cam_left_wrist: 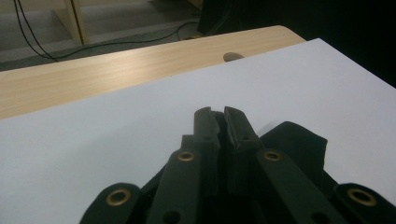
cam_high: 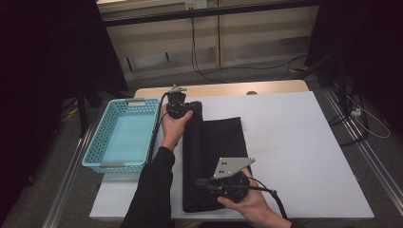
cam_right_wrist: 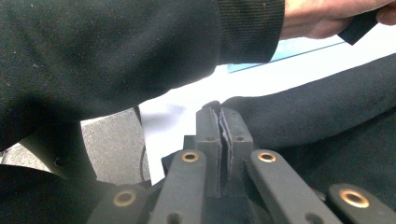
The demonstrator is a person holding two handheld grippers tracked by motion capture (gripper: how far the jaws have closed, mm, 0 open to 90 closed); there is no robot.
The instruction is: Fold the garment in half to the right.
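We pinch the black cloth (cam_high: pixel 214 156) with both tools, left tool (cam_high: pixel 179 110) upper centre, right tool (cam_high: pixel 202 183) lower centre, probably folding it lengthwise.

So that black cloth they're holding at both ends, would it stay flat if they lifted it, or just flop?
Probably flop. The black cloth already lies folded over itself with soft rounded edges, so it looks limp. Both the left gripper and the right gripper pinch thin layers between shut jaws, which suggests it is light. Lifted, the middle would likely sag between them.
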